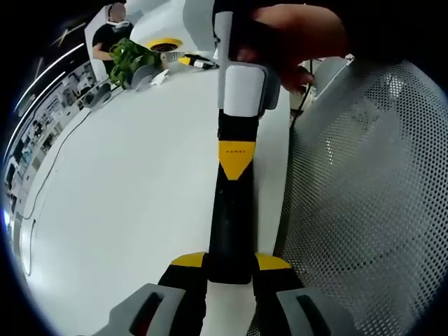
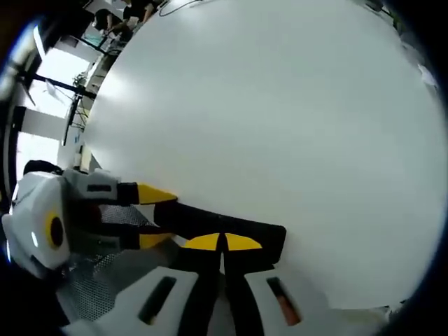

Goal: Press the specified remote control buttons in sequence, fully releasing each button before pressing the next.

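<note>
A long, flat black remote control runs up the centre of the left gripper view, its near end clamped between the yellow-tipped jaws of the left gripper. The right gripper meets it from the top, held by a hand. In the right gripper view the right gripper has its jaws together over the remote control. The smooth white table lies below; a perforated mesh chair fills the right, a green plant upper left.
</note>
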The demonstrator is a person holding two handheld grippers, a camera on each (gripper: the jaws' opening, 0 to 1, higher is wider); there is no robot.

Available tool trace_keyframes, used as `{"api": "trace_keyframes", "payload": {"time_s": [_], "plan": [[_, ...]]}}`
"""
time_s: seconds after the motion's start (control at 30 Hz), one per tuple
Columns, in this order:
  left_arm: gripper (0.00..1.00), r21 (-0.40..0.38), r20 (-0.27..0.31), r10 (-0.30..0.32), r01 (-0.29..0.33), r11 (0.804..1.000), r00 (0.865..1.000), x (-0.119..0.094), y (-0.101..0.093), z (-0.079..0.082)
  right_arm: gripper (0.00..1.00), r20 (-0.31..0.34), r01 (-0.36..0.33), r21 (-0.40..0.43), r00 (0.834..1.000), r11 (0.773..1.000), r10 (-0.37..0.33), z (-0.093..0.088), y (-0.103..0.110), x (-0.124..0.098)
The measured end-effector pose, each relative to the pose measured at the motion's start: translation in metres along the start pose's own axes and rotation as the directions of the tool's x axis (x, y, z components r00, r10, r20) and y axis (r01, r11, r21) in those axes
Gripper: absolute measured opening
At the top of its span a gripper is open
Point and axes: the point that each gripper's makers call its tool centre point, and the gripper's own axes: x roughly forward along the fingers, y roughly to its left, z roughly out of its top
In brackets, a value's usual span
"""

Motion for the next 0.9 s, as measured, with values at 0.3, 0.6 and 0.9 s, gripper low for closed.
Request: {"api": "trace_keyframes", "payload": {"time_s": [0.3,0.6,0.9], "plan": [[0.25,-0.002,0.004,0.0,0.0,1.0,1.0,-0.0001,0.0003,-0.0002,0.0,-0.012,0.007,-0.009,1.0,1.0,-0.007,-0.0022,-0.0011,0.002],[0.25,0.003,0.0,-0.004,0.004,1.0,1.0,0.0005,0.0006,0.0001,0.0,-0.007,0.007,-0.043,1.0,0.999,-0.007,-0.0025,-0.0025,0.0033],[0.25,-0.003,0.003,-0.001,0.001,1.0,1.0,0.0009,0.0002,0.0,0.0,0.015,-0.018,-0.071,1.0,0.997,0.019,-0.003,-0.0021,0.0034]]}}
